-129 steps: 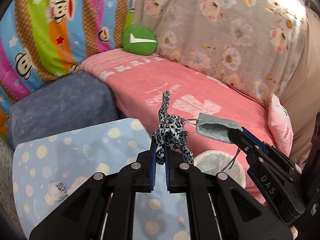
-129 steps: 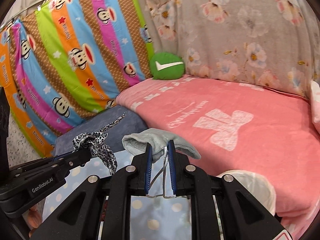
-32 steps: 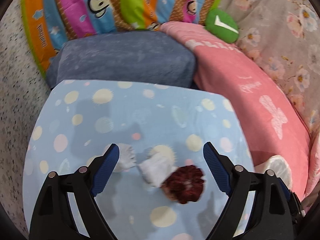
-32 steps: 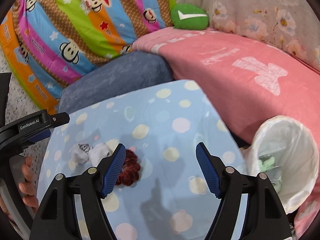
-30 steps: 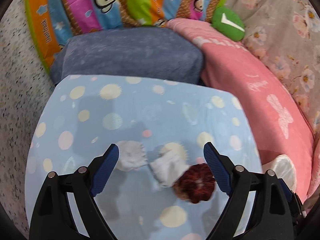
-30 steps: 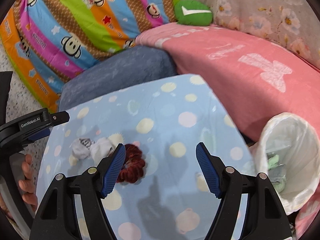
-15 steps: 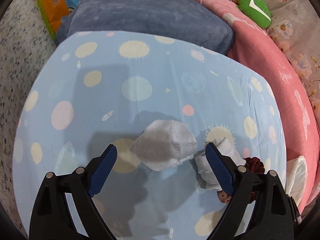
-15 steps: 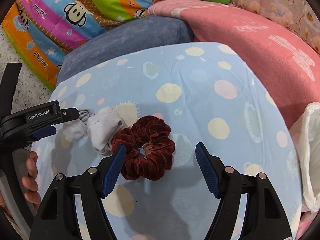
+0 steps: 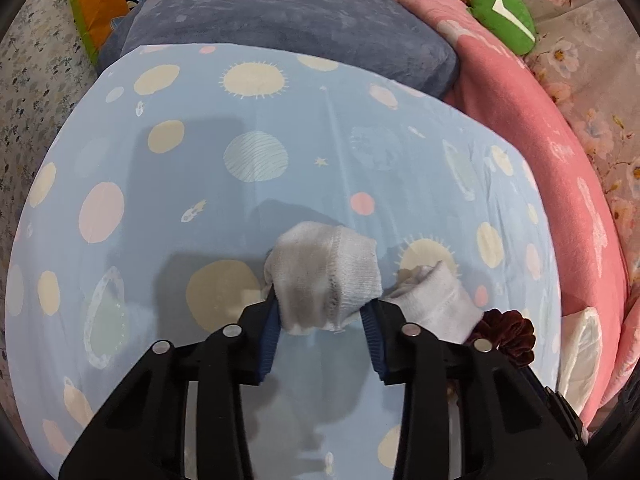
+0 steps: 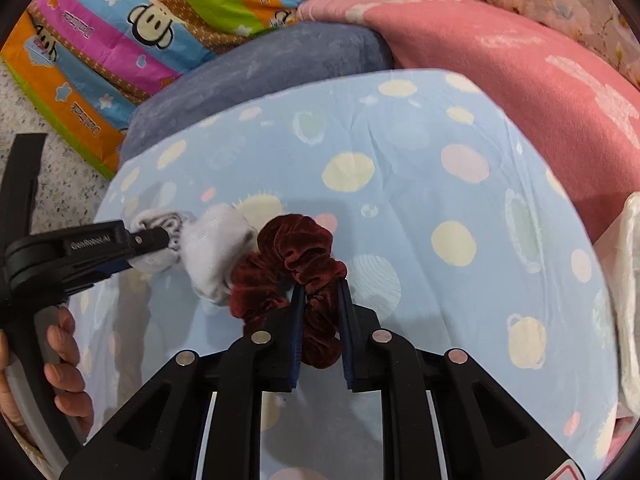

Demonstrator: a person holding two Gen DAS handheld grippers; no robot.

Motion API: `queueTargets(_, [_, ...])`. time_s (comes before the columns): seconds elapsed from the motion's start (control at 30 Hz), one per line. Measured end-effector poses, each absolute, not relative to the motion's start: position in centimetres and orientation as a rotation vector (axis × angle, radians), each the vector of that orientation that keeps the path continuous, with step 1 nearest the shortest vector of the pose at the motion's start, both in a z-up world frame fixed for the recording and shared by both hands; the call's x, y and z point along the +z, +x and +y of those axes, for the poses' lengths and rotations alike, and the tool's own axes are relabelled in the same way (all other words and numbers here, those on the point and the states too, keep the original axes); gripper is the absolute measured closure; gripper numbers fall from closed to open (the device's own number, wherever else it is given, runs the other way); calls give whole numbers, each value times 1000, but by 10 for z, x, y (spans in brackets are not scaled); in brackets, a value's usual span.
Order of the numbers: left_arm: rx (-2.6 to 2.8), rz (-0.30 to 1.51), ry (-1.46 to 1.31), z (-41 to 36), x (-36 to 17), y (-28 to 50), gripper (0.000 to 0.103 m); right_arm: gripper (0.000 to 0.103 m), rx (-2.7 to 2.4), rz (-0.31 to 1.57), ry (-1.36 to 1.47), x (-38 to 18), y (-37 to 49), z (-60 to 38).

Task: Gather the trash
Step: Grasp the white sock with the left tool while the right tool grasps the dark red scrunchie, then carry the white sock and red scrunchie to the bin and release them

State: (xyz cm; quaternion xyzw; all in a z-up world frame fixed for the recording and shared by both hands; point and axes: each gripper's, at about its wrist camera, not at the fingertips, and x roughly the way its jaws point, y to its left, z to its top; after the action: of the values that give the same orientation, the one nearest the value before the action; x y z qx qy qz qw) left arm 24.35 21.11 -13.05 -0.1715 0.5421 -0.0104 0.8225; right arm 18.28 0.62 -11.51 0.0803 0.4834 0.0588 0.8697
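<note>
left gripper (image 9: pixel 322 314): clamped on grey sock (image 9: pixel 324 276), lower centre of frame
right gripper (image 10: pixel 319 300): clamped on maroon scrunchie (image 10: pixel 296 256), centre frame
white sock (image 9: pixel 436 300): between both, on bench (image 9: pixel 280 128)

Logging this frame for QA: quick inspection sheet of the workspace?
Surface: blue dotted cloth, flat.
Job's things: grey sock between the left gripper's fingers; white sock beside it, touching the maroon scrunchie.
Clutter: nothing seen.
Grippers: left gripper shut on the grey sock; right gripper shut on the maroon scrunchie.
Cables: nothing seen.
Surroundings: grey-blue cushion, pink blanket, white bag at the right edge.
</note>
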Motion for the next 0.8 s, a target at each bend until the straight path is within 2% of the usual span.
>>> queueTargets(0.1, [-37, 1122, -352, 206, -114, 239, 73, 89, 129, 952, 169, -89, 178, 3])
queueTargets(0.37, [-139, 975, -312, 169, -29, 226, 74, 89, 129, 773, 191, -4, 170, -21])
queueTargets(0.6, [-265, 800, -212, 101, 64, 205, 74, 89, 89, 582, 199, 80, 154, -66])
queueTargets(0.8, [-356, 711, -152, 42, 111, 188, 73, 89, 20, 479, 237, 121, 129, -120])
